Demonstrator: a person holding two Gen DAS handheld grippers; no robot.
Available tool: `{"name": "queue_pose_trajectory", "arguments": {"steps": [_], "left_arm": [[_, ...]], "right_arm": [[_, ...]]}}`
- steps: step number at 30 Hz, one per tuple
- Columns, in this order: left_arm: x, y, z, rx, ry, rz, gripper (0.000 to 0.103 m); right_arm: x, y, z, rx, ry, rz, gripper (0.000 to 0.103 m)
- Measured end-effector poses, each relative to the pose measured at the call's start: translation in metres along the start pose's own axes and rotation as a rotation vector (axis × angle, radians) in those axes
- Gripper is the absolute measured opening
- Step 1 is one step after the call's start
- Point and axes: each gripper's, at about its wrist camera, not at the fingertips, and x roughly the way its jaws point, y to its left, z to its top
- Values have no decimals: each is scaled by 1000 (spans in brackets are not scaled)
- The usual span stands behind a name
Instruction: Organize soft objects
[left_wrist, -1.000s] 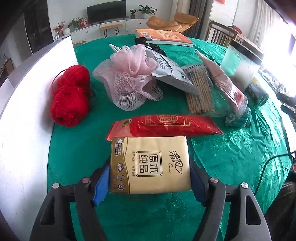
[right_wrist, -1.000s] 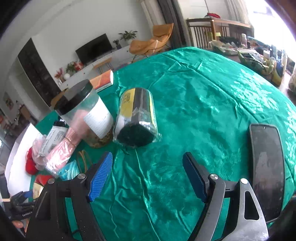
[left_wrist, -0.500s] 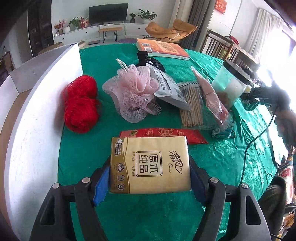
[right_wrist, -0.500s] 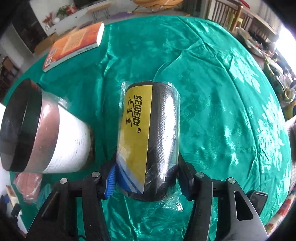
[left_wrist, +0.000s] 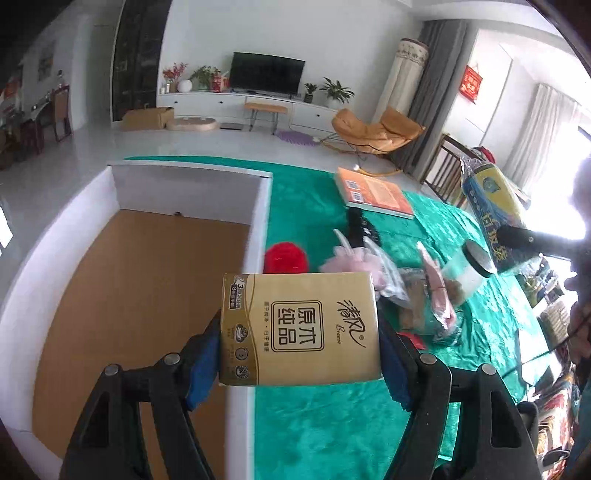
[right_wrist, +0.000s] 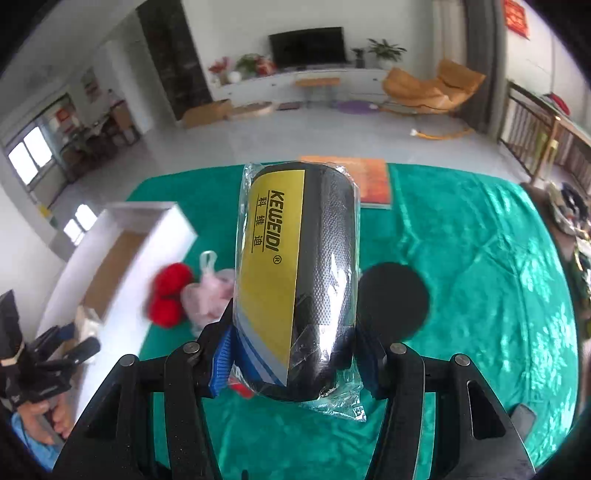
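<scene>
The left gripper (left_wrist: 300, 356) pinches a gold plastic-wrapped tissue pack (left_wrist: 299, 328) above the white box's wall (left_wrist: 255, 236); the right gripper (right_wrist: 293, 356) pinches a black cylindrical roll in clear wrap with a yellow label (right_wrist: 299, 273), raised over the green tablecloth (right_wrist: 480, 258)

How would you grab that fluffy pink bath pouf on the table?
Pinch the pink mesh pouf across its bunched middle, coming down from above. It lies loose on the green tablecloth, crowded by red yarn and packets, so only the top looks free. The mesh should squash and hold.
</scene>
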Motion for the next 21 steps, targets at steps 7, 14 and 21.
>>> {"name": "queue_pose_trajectory", "arguments": {"steps": [7, 14, 21], "left_arm": [[-42, 103, -32, -93, -16, 283, 80], [-35, 119, -51, -170, -21, 263, 101], [-14, 1, -57, 16, 8, -9, 102]], "right_arm": [[47, 183, -24, -107, 79, 414, 62], [77, 218, -50, -170, 91, 457, 82], [64, 85, -106, -32, -22, 105, 82]]}}
